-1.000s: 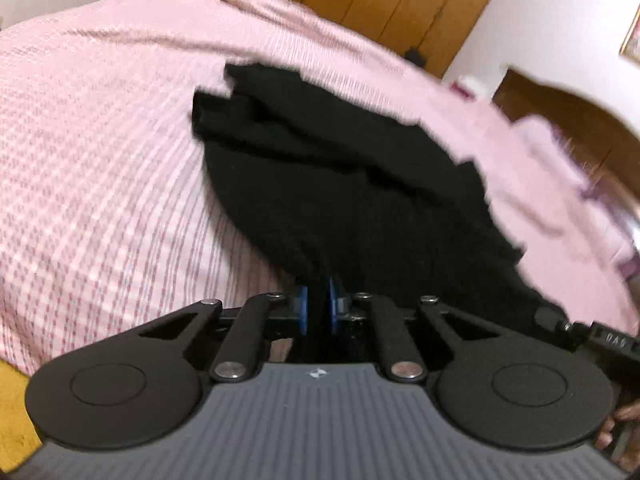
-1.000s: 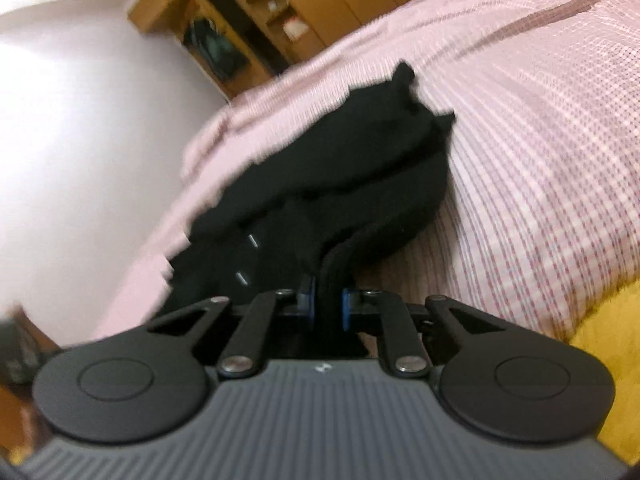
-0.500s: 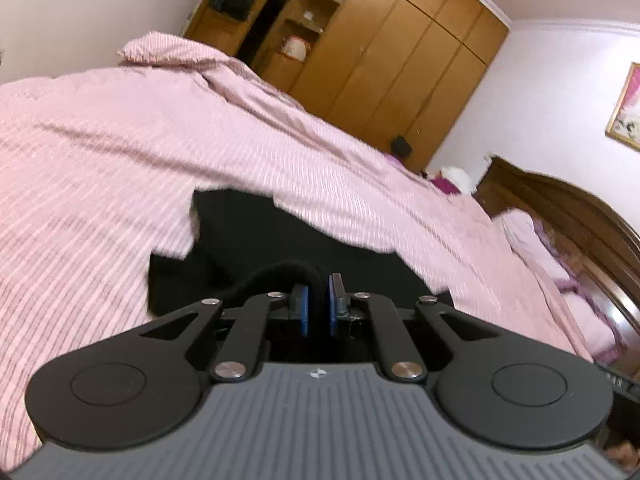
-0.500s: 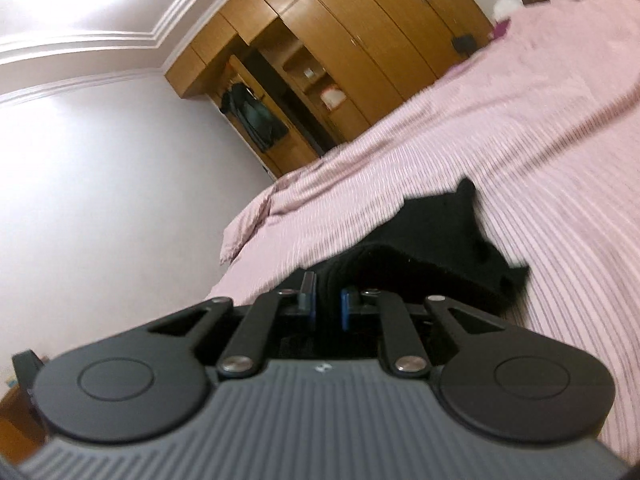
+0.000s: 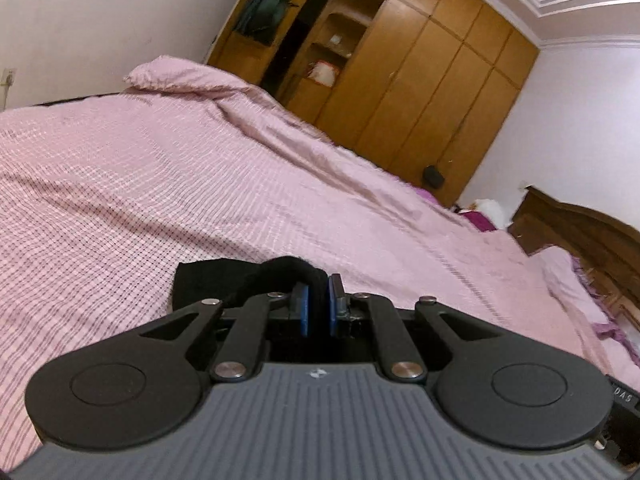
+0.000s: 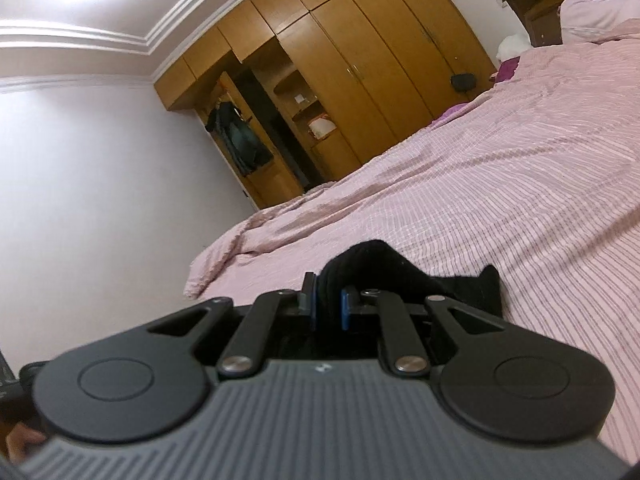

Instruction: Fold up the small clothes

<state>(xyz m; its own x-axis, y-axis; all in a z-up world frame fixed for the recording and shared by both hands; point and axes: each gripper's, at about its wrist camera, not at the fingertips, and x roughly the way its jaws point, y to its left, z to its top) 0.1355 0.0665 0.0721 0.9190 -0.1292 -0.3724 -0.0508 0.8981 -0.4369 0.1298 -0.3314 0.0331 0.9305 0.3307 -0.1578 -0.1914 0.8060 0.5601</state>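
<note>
A black garment (image 5: 216, 282) lies on the pink checked bed cover (image 5: 160, 184). My left gripper (image 5: 317, 308) is shut on a bunched edge of it, which arches over the blue pads. My right gripper (image 6: 329, 306) is shut on another bunched edge of the black garment (image 6: 404, 276), with a corner flap showing to the right. Most of the garment is hidden below both gripper bodies.
The pink bed cover (image 6: 500, 184) stretches far ahead in both views. A wooden wardrobe (image 5: 420, 80) with open shelves stands beyond the bed. A dark wooden headboard (image 5: 580, 224) and pillows are at the right. White walls surround the room.
Both grippers have carried the garment edges forward over the rest of the garment and tilted up. Much less black cloth shows ahead now, and more of the room.
</note>
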